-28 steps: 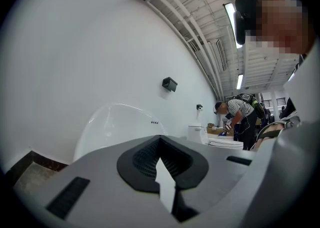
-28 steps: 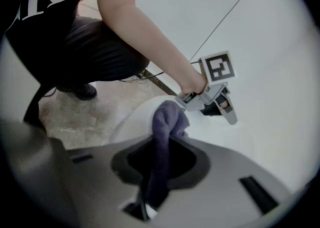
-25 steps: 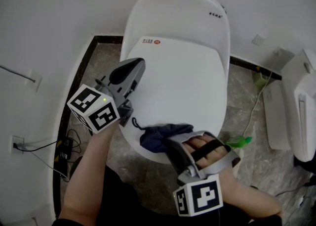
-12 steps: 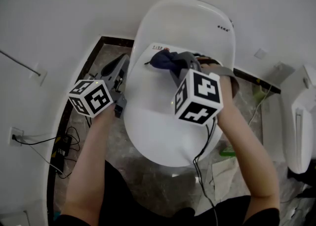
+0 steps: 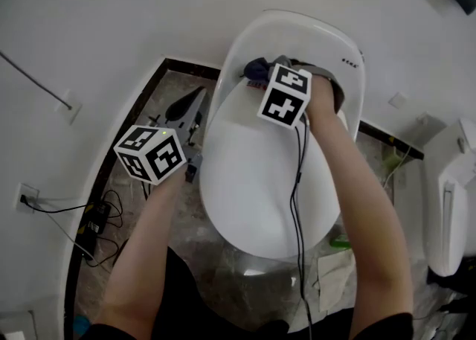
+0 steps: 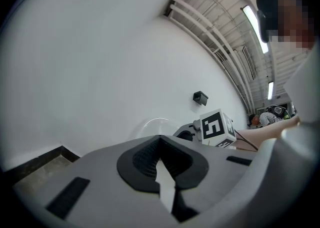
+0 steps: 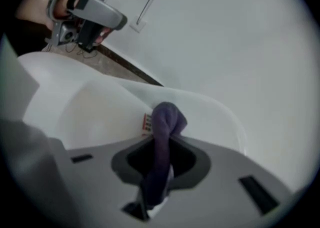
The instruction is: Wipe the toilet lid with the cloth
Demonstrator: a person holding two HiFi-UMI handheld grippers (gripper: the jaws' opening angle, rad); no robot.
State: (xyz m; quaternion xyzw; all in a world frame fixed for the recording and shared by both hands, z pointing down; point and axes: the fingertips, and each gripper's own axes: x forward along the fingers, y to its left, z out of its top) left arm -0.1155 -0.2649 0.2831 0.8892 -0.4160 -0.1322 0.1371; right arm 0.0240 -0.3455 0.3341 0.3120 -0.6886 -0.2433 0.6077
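Note:
The white toilet lid (image 5: 260, 182) is down and fills the middle of the head view. At its far end, by the hinge, my right gripper (image 5: 262, 72) is shut on a dark blue cloth (image 5: 256, 68) that rests on the lid. The right gripper view shows the cloth (image 7: 164, 122) pinched between the jaws and bunched at the tips over the lid (image 7: 95, 110), beside a small red label (image 7: 147, 122). My left gripper (image 5: 193, 100) hangs left of the toilet over the floor. In its own view the left gripper (image 6: 163, 169) is shut with nothing in it.
A white wall curves behind the toilet. Cables and a wall socket (image 5: 26, 216) lie at the lower left over the marble floor (image 5: 141, 115). Another white fixture (image 5: 450, 197) stands at the right, with a green object (image 5: 388, 160) near it.
My right gripper has carried the cloth from the lid's near edge up across the lid to the far hinge end. The left gripper has stayed beside the toilet.

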